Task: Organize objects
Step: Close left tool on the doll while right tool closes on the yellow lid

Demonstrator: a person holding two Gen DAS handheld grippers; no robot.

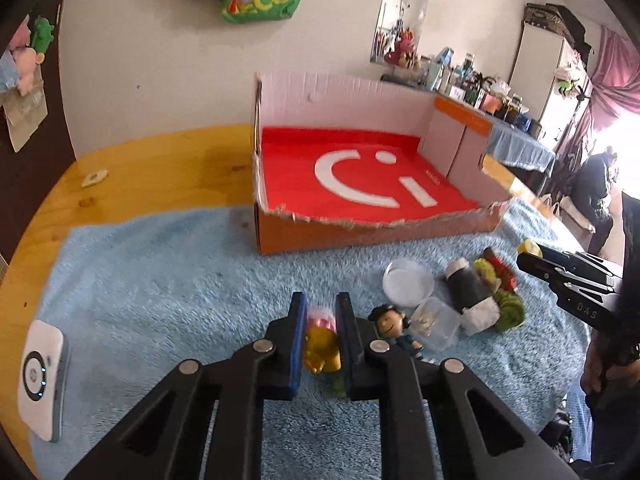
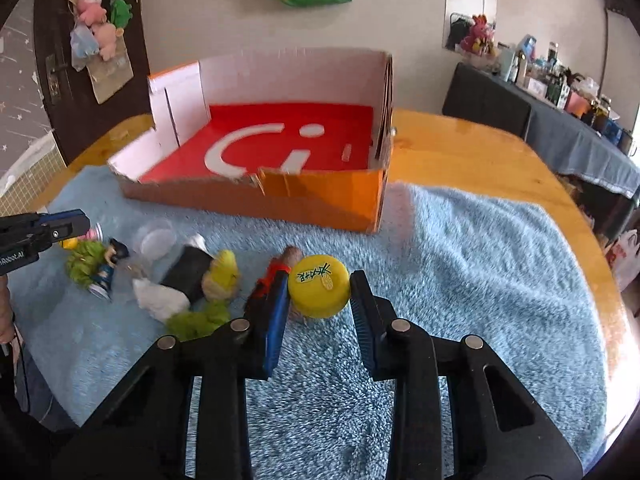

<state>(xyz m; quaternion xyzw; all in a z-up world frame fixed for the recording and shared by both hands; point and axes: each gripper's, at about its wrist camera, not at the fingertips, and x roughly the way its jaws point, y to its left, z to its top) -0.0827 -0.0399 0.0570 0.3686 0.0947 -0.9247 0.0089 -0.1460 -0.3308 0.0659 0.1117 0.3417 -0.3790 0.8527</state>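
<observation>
A: Left gripper (image 1: 320,312) status? Log it.

B: Its jaws are drawn close on a small yellow and pink toy (image 1: 322,344), one blue pad on each flank. It appears to be clamped, though the toy's lower half is hidden between the fingers, so I can't confirm it is clear of the blue fleece cloth (image 1: 160,280).

A: And the right gripper (image 2: 320,292)?

B: Jaws spread about as wide as the yellow-capped jar (image 2: 319,286) sitting between them. The left pad touches or nearly touches the cap; a sliver of gap shows on the right side. Not yet gripped, in my judgement.

A: Where does everything go?

B: Presumably the cardboard box (image 1: 400,232) with the red floor, straight ahead of both grippers, beyond the cloth's far edge. Nothing in it yet apart from a small pale scrap near its right wall.

A: Notes for doing the step well?

B: For the right: centre the cap, then squeeze square on its rim; the cap is round and smooth-looking, so an off-centre pinch could squirt it forward. The red and brown toy (image 2: 276,272) lies just to the left of the left finger, so avoid trapping it.

A: The left?

B: Lift straight up before going forward. The dark-haired figurine (image 1: 394,326) stands just right of its fingers, with the clear cup (image 1: 434,322) beyond, and the box's torn near wall must be cleared.
</observation>
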